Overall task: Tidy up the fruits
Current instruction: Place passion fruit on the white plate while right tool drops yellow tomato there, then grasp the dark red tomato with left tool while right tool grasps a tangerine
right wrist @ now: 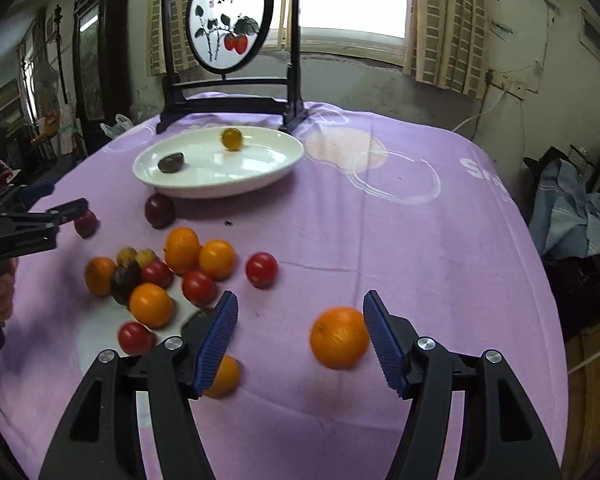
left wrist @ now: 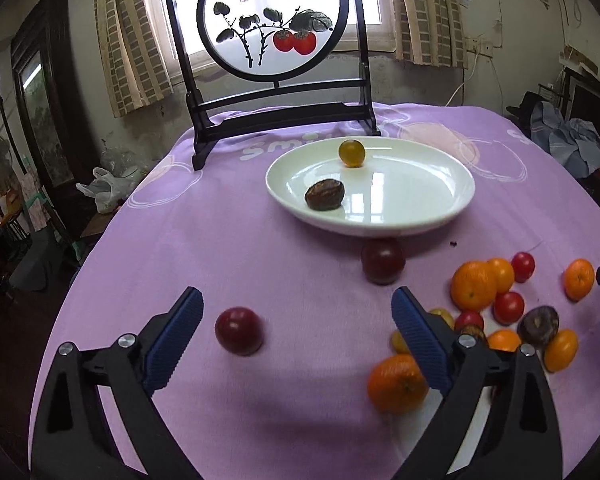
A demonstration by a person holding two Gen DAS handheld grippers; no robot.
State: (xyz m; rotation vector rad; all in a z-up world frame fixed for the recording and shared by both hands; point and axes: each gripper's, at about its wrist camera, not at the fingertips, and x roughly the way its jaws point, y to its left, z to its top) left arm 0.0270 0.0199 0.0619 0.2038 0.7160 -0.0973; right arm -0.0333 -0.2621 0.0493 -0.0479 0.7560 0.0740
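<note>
though wide apart, both grippers (left wrist: 296, 324) (right wrist: 300, 328) empty

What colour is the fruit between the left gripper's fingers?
Dark red, clearest in the left wrist view.

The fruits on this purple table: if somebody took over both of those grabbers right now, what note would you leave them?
Left gripper: open, empty, a dark red round plum between its fingers on the purple tablecloth.
Right gripper: open, empty, a round orange between its fingers.
Done: the white oval plate holds a small yellow round fruit and a brown mottled fruit.
Left: another dark plum just before the plate, and the loose cluster of oranges and red tomatoes.
</note>
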